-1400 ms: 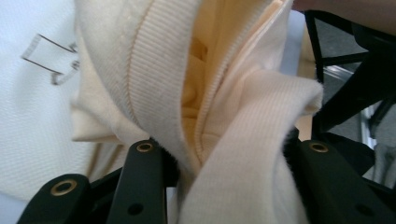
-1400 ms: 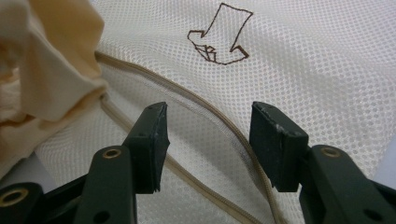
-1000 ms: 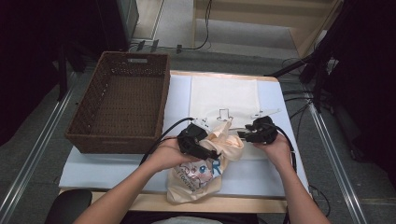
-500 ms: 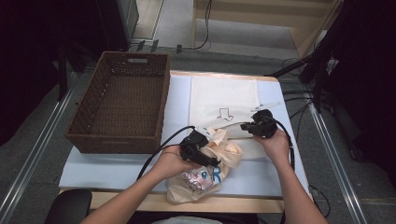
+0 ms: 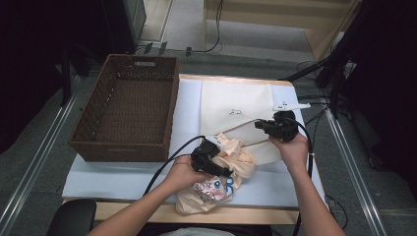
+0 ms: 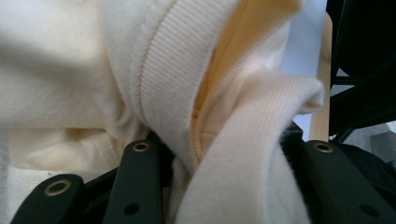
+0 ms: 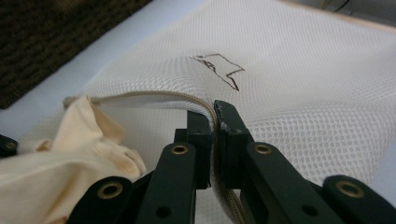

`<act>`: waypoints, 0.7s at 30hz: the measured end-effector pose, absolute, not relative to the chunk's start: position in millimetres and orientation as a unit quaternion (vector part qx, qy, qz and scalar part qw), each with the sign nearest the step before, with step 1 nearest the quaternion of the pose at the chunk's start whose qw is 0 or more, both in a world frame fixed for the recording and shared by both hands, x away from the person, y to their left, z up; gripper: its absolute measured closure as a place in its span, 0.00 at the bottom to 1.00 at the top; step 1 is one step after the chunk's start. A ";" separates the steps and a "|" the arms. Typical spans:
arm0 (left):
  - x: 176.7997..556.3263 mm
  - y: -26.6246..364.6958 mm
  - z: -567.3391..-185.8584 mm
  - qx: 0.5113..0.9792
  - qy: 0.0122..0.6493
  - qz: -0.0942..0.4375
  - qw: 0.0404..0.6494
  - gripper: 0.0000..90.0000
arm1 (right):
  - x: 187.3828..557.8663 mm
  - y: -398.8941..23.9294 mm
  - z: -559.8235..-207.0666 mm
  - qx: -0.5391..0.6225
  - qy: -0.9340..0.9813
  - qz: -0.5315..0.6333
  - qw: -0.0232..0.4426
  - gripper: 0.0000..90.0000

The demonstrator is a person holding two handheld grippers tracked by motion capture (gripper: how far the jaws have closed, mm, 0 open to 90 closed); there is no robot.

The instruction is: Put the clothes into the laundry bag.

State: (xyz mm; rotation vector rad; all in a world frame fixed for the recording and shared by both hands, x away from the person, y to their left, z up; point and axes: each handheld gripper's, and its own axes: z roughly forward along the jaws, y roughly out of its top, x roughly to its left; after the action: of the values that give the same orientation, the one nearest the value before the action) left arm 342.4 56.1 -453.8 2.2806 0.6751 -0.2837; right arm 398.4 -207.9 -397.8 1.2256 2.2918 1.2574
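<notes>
1. Right gripper (image 7: 212, 116): jaws pressed together on the zipper edge of the mesh laundry bag (image 7: 299, 88), pinching it at the open mouth. In the high view this gripper (image 5: 268, 127) sits at the bag's near right side, with the pinched edge lifted off the table (image 5: 123, 179).
2. Left gripper (image 5: 216, 164): jaws part-way apart, closed on a bunch of cream garment (image 5: 231, 157). In the left gripper view the ribbed hem of the garment (image 6: 187, 93) fills the gap between the two black jaws.
3. Mesh laundry bag (image 5: 236, 101): lies flat on the white cover of the table, long axis running from the person toward the far edge, mouth at the near end facing the person. A small dark line drawing is on its upper face.
4. Garment: crumpled heap at the near middle of the table, its far end just at the bag's mouth. A cartoon print shows on the near part.
5. Brown wicker basket (image 5: 125, 147): left of the bag, standing partly over the table's left edge.
6. Hard to make out: whether any of the garment is already inside the bag; the left gripper's jaw tips are buried in cloth.
</notes>
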 end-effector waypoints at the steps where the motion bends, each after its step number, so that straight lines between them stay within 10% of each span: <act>1: 342.2 56.2 -453.7 0.887 0.262 -0.110 0.364 0.65 | 396.7 -207.3 -393.5 0.419 0.785 0.439 0.129 0.96; 21: 368.5 40.6 -422.8 0.872 0.312 -0.083 0.368 0.67 | 383.9 -199.5 -371.6 0.387 0.792 0.451 0.142 0.96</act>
State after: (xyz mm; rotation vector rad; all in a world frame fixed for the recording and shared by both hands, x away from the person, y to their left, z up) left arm 368.5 40.6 -422.8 2.2393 0.8001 -0.2131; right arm 383.9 -199.5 -371.6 1.1160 2.2854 1.3000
